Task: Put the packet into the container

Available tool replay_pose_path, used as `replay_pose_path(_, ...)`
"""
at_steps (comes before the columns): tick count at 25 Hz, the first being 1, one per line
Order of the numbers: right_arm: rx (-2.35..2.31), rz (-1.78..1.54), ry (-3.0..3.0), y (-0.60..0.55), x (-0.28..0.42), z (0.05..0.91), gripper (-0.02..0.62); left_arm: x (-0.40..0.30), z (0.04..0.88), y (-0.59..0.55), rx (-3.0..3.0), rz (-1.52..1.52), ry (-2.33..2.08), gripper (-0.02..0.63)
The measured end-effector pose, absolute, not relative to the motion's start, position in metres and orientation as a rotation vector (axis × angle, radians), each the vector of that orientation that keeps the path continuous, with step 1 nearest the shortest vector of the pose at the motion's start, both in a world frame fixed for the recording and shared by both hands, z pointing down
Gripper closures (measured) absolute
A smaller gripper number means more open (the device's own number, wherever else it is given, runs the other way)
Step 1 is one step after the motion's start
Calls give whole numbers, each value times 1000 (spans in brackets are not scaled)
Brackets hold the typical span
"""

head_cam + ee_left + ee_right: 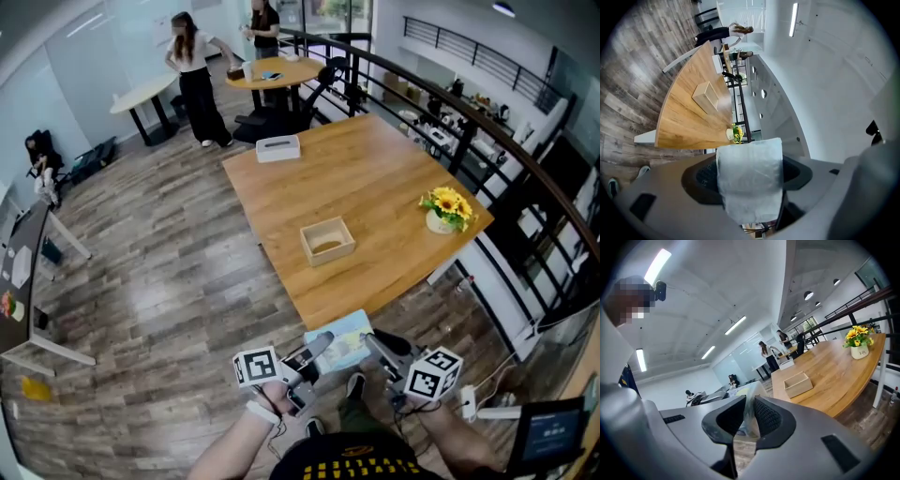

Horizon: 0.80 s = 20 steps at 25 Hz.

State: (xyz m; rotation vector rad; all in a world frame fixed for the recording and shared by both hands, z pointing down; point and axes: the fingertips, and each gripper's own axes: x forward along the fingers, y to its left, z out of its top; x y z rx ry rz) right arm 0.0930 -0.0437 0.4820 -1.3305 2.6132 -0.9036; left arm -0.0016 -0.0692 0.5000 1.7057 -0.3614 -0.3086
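Left jaws: left gripper [750, 169] stands wide; the packet [750, 187] fills the gap, with its side edges against both pads.
Right jaws: right gripper [746, 420] is nearly closed, pinching a thin edge of the packet between the ribbed pads.
Packet: pale blue-white and flat, held in the air between the two grippers, near of the table edge and not touching the table [375, 178]. In the head view the left gripper has its left end and the right gripper its right end.
Packet face: broad side faces the left gripper's camera; the right gripper sees it edge-on.
Container: open wooden box [314, 246], upright on the table near the near edge. It is well apart from the packet, on the far side of it. Something pale lies at its bottom; I can't tell what.
Table: square wooden top, seen corner-on, with a railing along its right side.
Flowers: sunflowers in a small white pot [447, 211] near the right edge, well right of the container.
White box: low white box [278, 148] at the far left corner of the table.
Hands: one on each gripper at the bottom of the head view, with marker cubes facing up.
Background: two people standing [192, 66] by round tables at the far end; one person seated [39, 155] at far left.
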Motion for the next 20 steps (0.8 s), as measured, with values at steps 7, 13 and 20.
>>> replay_pose_path(7,-1220,-922,2619,-126,123,474,537,18,505,-145,1696,-324,-504,274)
replay_pose_path(13,-1195,-949,2621,-186,154,470,541,18,503,-200,1716,-368,-636,242)
replay_pose_path(20,-1208,-1017,2600,-237,174,486,543,9,510,-229,1739,-303,-772,244)
